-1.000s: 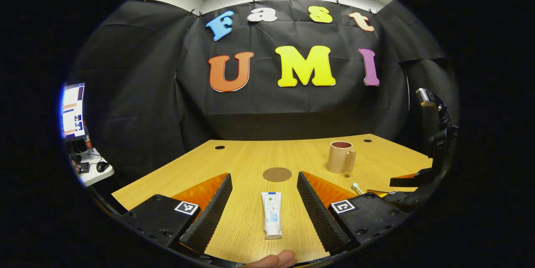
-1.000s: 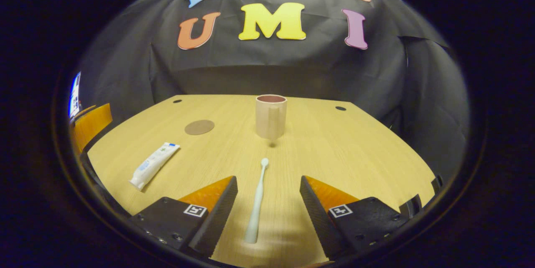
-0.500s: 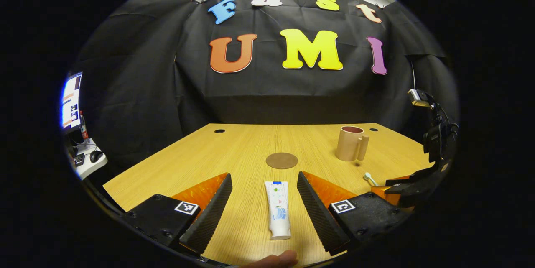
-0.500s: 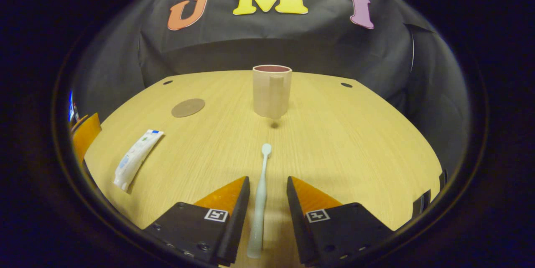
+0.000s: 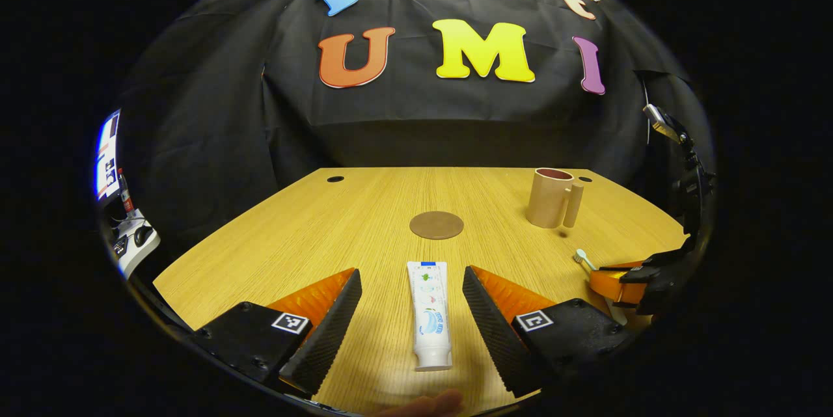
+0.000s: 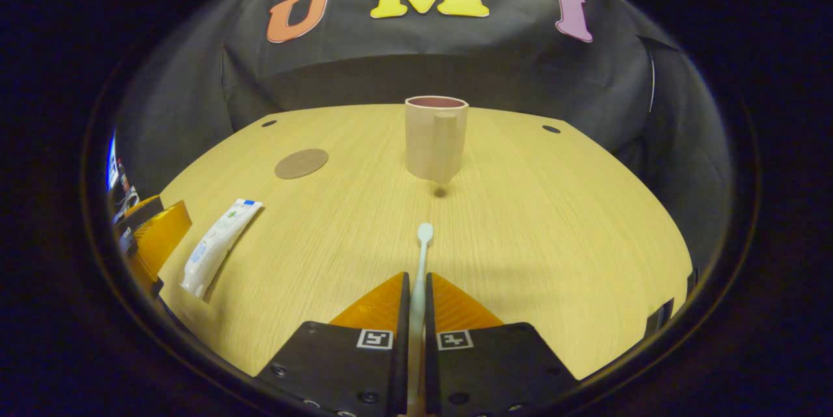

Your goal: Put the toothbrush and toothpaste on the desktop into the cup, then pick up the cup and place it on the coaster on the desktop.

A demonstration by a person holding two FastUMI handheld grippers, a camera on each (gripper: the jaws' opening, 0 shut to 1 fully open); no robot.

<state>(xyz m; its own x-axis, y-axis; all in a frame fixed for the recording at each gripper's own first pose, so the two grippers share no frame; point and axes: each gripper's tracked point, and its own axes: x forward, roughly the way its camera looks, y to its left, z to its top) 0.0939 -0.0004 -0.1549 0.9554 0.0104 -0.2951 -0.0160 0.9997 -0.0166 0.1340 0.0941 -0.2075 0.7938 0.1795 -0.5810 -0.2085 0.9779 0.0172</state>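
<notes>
**A:** What do the fingers have?

**B:** In the right gripper view, the right gripper has its two fingers pressed together on the handle of the toothbrush, whose head points to twelve o'clock, toward the cup. In the left gripper view, the left gripper stands wide apart and holds nothing; the toothpaste lies flat between its fingers, touching neither, cap end at six o'clock.

**A:** And around them?

**B:** From the left gripper, the round brown coaster lies at twelve o'clock beyond the tube, and the cup stands upright at about one o'clock, handle turned toward the camera. The right gripper sits at three o'clock, with the toothbrush head poking out of it. From the right gripper, the cup is straight ahead with bare wood between it and the brush head; the coaster is at eleven o'clock and the toothpaste at nine, just beside the left gripper.

**A:** The surface and the room?

**B:** A light wooden desktop with small dark holes near its far edge, black cloth behind it, and a lit monitor at nine o'clock.
</notes>
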